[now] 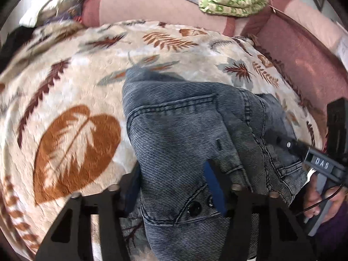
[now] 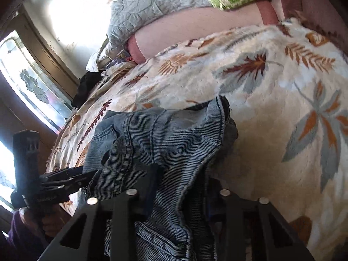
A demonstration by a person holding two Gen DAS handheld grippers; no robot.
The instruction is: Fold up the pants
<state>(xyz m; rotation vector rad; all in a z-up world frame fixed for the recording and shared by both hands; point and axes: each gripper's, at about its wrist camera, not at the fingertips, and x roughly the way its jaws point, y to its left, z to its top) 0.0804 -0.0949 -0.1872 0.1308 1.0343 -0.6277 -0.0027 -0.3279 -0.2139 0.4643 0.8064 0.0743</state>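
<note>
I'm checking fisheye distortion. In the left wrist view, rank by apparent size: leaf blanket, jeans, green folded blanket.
1. leaf blanket
2. jeans, though nearness to the camera enlarges them
3. green folded blanket

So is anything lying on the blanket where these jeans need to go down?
Nothing visible does. Both claws, left and right, grip the jeans, and the leaf-print blanket beyond them looks bare. The green folded cloth sits well behind.
</note>
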